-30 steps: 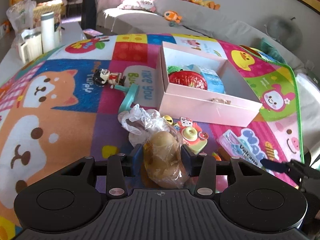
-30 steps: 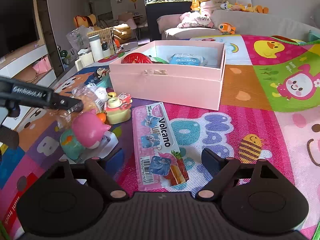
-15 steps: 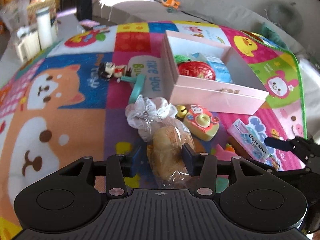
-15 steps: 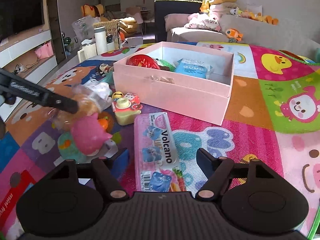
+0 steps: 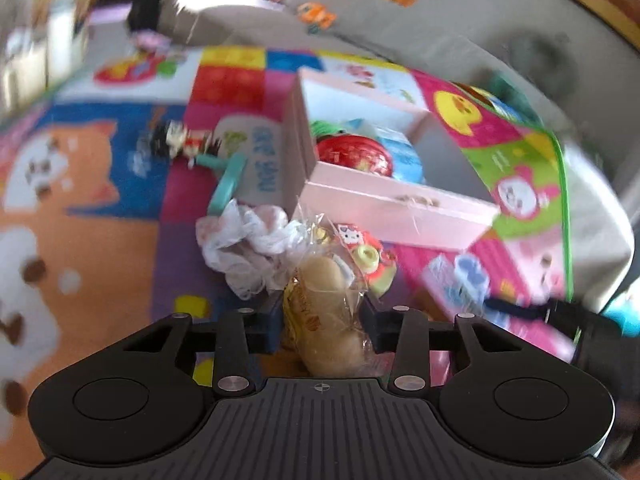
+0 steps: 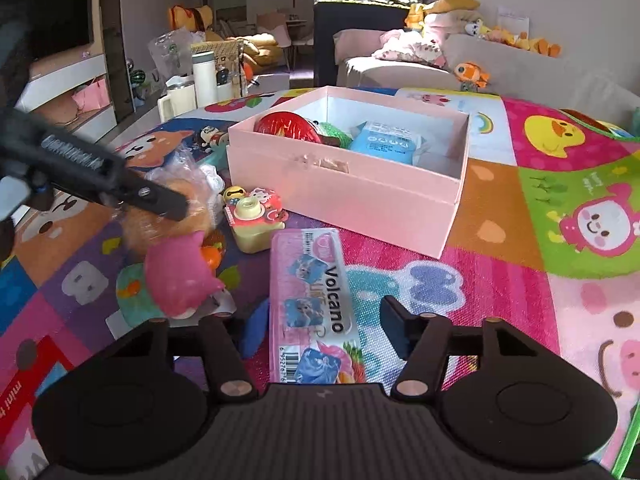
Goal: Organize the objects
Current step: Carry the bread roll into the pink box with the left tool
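My left gripper is closing its jaws on a clear bag of pale bread, and both pads press the bag's sides. In the right wrist view one of its fingers lies across that bag. My right gripper points down at a pink "Volcano" pack lying flat on the play mat. Its jaws are closing around the pack, with a gap still showing at the right pad. An open pink box stands behind, holding a red round thing and a blue pack.
A pink plush toy, a yellow toy camera and crumpled white plastic crowd the mat left of the pack. A small figure and a teal piece lie farther back. Bottles stand at the far left edge.
The right gripper's fingers have drawn in from wide apart to close beside the pink pack. The left wrist view has tilted and blurred, with the bread bag still between its pads.
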### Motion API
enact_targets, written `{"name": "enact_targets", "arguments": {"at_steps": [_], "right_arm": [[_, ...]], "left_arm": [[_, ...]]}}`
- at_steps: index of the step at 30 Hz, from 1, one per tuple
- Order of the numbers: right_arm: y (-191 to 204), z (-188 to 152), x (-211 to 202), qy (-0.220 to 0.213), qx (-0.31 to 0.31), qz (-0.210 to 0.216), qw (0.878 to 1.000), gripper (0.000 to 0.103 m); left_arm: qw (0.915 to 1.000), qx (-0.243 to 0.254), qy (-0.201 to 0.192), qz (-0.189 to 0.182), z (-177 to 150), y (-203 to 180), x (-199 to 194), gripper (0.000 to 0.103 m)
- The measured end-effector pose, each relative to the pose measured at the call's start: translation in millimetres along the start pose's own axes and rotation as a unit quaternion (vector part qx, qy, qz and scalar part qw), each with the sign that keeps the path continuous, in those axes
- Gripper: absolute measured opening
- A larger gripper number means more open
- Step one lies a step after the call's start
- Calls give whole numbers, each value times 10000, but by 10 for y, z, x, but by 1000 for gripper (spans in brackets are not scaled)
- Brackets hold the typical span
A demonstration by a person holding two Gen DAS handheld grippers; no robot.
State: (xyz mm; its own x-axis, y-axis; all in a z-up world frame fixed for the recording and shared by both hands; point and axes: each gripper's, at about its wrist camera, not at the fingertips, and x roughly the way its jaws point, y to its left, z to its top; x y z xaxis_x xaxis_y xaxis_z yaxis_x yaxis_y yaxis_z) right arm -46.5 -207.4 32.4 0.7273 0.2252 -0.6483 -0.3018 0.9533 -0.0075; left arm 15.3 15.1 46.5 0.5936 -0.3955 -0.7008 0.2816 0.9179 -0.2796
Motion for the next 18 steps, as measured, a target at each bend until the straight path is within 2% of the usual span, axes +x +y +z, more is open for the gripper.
{"name": "enact_targets", "arguments": {"at_steps": [3,5,10,14,18], "right_arm": [[25,32,71,74,-142,-5,9999,59],[46,47,128,203,-178,67,9996,44],[15,44,-59,122,-60,250,9996,44],[-157,6,-368,24,309,501,9983,44],[-373,91,-619,-292,657,407,9966,44]], "left_arm": [[9989,435,-143,79,-70,-95,-103,41],[9984,549,-94,98,-78,-122,-151,40],[9952,888,-384,168,-139,-177,-411,38],[9953,576,-691,-365,75,-219,-705,38],[9850,792,-1263,-869,606,-567,-698,38]]}}
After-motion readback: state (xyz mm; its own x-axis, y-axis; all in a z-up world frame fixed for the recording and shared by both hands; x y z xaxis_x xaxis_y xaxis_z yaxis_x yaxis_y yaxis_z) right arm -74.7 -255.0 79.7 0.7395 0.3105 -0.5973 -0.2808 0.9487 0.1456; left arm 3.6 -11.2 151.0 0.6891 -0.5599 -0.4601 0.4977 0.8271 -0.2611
